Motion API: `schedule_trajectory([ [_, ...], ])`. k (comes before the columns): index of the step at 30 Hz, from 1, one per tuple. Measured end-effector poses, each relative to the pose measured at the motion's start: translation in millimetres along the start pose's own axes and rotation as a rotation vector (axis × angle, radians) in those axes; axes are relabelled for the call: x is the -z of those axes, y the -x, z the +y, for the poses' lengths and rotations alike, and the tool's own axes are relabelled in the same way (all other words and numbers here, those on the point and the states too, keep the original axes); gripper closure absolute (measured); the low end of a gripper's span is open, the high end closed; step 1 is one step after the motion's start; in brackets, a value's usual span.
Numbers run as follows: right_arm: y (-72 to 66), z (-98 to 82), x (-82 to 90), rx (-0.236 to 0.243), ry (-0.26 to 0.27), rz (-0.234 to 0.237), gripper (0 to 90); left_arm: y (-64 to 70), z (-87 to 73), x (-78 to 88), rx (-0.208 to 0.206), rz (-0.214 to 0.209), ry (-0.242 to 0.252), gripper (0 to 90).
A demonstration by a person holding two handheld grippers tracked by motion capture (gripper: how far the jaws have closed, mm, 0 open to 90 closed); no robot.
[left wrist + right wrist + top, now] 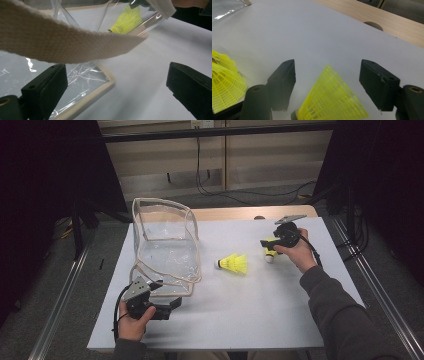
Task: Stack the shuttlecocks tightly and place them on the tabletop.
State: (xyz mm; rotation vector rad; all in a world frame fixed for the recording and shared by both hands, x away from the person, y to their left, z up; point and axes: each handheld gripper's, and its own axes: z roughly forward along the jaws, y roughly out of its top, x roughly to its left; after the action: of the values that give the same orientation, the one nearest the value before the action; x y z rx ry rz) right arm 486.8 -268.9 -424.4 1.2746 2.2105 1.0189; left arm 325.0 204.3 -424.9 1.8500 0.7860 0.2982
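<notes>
Clear plastic forms the pouch [165, 245], which stands open on the left part of the white table [240, 305], its cloth-edged rim [62, 47] hanging loose. At its near corner the left gripper [167, 307] rests low on the table. Its jaws are wide apart, and one of them lies over the bottom edge of the pouch without pinching it.

Near the middle of the table, just right of the pouch, one yellow shuttlecock [234, 264] lies on its side. Further right, the right gripper [270, 245] comes down over a second shuttlecock [334, 102]. The jaws stand on both sides of its yellow skirt, and a gap is visible on each side, so the pads do not press it yet.

The step in hand seems to be the grasp of this second shuttlecock. The next move probably calls for closing the jaws gently on the skirt, then lifting it and carrying it left to the mouth of the pouch.
</notes>
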Motion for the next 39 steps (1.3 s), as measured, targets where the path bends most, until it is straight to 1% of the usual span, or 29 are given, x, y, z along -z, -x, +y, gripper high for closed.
schedule_trajectory([
  [3,0.1,-1.5,-2.0,0.014,-0.015,0.007,32.3,-0.1,0.0,0.1,0.001,0.001,0.0,3.6],
  [7,-1.2,-2.7,-2.7,0.014,-0.031,0.02,34.5,-0.1,-0.1,0.2,0.0,0.002,-0.001,3.6],
  [9,-1.7,-3.1,-2.7,0.023,-0.034,0.022,35.4,-0.1,0.0,0.3,0.0,0.002,0.0,3.5],
  [11,-3.0,-3.3,-2.3,0.025,-0.036,0.027,37.7,-0.1,-0.1,0.4,0.003,0.006,0.002,3.6],
  [13,-4.2,-3.1,-1.5,0.039,-0.036,0.029,40.8,-0.2,0.0,0.5,0.004,0.007,0.002,3.6],
  [16,-6.0,-2.9,0.3,0.057,-0.039,0.04,46.0,0.1,0.2,0.7,0.003,0.005,0.002,3.6],
  [19,-7.5,-3.2,2.9,0.075,-0.045,0.044,48.9,0.0,0.2,0.9,0.003,0.006,0.002,3.6],
  [23,-8.7,-3.8,7.4,0.077,-0.043,0.059,51.7,0.2,0.3,0.8,0.004,0.007,0.002,3.6],
  [24,-8.6,-4.0,8.5,0.084,-0.043,0.061,53.2,0.3,0.4,0.8,0.003,0.008,0.002,3.6],
  [27,-8.5,-5.0,11.9,0.084,-0.049,0.067,55.7,0.6,0.4,0.7,0.002,0.011,0.002,3.6],
  [29,-7.9,-5.8,13.6,0.087,-0.047,0.076,59.0,1.0,0.4,0.6,0.004,0.011,0.003,3.6],
  [34,-7.8,-8.1,16.5,0.084,-0.056,0.086,62.8,1.2,0.6,0.6,0.003,0.012,0.004,3.6],
  [36,-7.9,-9.1,16.6,0.079,-0.058,0.091,62.7,1.2,0.7,0.6,0.001,0.011,0.001,3.6],
  [39,-7.1,-11.6,16.2,0.071,-0.066,0.087,60.3,1.3,0.8,0.9,0.001,0.012,0.002,3.6],
])
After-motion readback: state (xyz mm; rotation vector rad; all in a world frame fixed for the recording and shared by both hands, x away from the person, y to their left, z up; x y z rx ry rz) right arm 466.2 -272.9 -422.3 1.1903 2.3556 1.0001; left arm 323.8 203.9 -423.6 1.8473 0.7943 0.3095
